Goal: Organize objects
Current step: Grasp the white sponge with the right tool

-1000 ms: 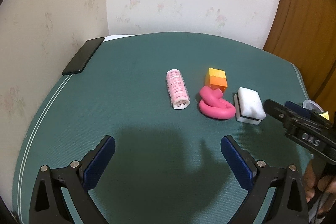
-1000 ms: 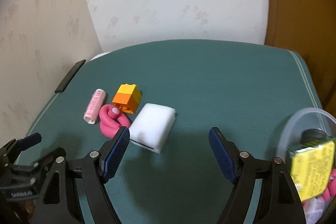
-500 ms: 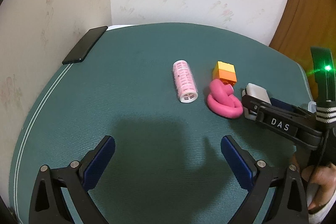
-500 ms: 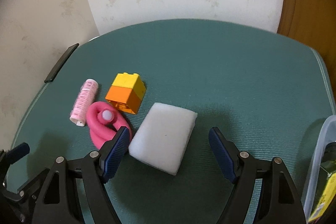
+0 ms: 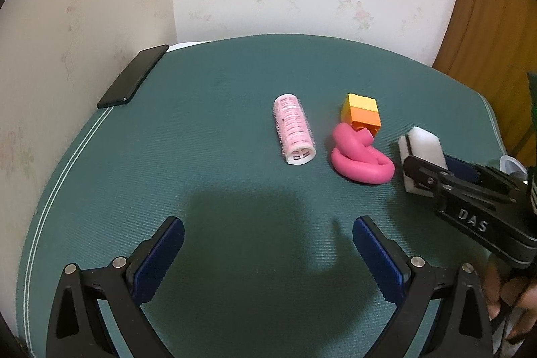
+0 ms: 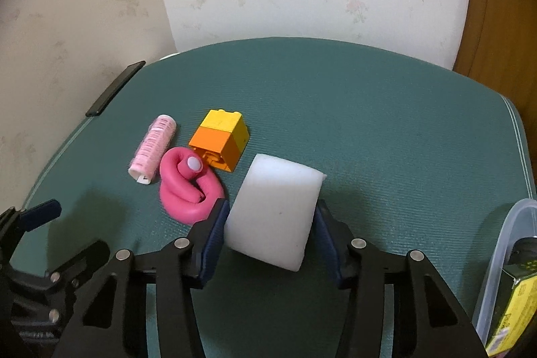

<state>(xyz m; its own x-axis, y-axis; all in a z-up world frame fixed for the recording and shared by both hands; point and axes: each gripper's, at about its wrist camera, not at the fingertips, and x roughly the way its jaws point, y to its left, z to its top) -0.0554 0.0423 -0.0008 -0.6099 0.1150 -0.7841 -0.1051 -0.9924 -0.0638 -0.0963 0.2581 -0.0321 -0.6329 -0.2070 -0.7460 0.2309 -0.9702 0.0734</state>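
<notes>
Both fingers (image 6: 214, 234) of the right gripper (image 6: 270, 232) flank the white sponge block (image 6: 275, 210) and are closing on it — the blue pads sit against its two long sides, the block lying on the green counter (image 6: 369, 123) between them. Just left of the block lies a coiled pink foam tube (image 6: 188, 190), its far end touching a yellow-and-orange toy brick (image 6: 220, 138); a pink hair roller (image 6: 152, 148) lies beside the coil, further left. A black phone (image 6: 114, 89) rests at the counter's far left edge by the wall. At the right edge stands a clear plastic container (image 6: 503, 257) holding a yellow-labelled packet (image 6: 513, 314). The left gripper (image 5: 268, 254) hovers over bare counter nearer the camera — its fingers wide apart with nothing between them. A hand (image 5: 513, 301) grips the right tool's handle at the lower right of the left view.
</notes>
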